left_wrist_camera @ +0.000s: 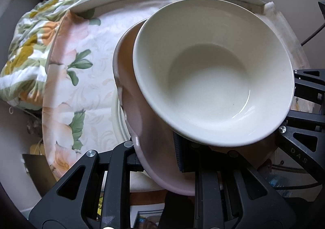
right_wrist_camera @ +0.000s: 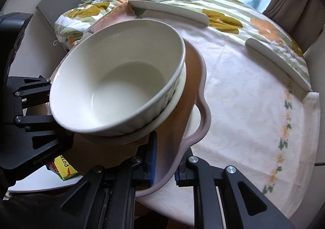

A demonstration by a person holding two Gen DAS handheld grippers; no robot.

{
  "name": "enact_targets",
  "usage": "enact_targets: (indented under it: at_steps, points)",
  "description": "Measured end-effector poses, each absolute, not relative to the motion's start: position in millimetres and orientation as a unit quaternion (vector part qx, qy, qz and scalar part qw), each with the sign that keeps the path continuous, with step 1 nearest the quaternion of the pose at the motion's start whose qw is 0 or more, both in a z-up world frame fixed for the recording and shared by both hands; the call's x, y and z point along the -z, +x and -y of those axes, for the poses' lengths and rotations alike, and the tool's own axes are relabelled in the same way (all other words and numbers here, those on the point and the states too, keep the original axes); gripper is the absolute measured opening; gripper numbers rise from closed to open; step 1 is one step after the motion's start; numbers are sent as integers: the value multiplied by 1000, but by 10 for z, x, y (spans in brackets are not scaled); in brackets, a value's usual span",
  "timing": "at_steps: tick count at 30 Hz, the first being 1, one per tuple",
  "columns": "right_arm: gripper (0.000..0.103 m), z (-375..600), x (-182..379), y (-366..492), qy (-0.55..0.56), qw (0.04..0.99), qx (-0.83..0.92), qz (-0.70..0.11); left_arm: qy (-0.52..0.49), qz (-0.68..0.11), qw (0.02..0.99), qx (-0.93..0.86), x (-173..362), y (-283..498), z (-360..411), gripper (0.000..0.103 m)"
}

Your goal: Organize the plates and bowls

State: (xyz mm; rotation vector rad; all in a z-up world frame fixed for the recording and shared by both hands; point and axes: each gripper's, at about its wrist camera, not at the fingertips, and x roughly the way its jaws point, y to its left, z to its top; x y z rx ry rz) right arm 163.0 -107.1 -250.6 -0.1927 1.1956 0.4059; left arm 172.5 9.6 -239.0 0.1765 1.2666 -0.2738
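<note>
While clamped between both claws, left claw (left_wrist_camera: 157,160) and right claw (right_wrist_camera: 164,165), the pink tray (right_wrist_camera: 201,94) under stacked bowls (right_wrist_camera: 113,86).

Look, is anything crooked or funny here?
Yes. The white bowl sits off-center and tilted on the pink scalloped plate, which both grippers clamp by opposite edges. Nothing is spilled or broken.

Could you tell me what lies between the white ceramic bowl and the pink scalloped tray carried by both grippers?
A second white bowl, nested beneath the top white ceramic bowl, rests on the pink scalloped tray; the right wrist view shows it.
</note>
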Motion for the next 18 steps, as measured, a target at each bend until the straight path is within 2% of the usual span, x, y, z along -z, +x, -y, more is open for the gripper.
enact_targets:
  at_steps: [18]
  points:
    - [13, 1129, 2652, 1613, -38, 808, -155, -568, 88, -595, 787, 136, 2519, 1801, -69, 18]
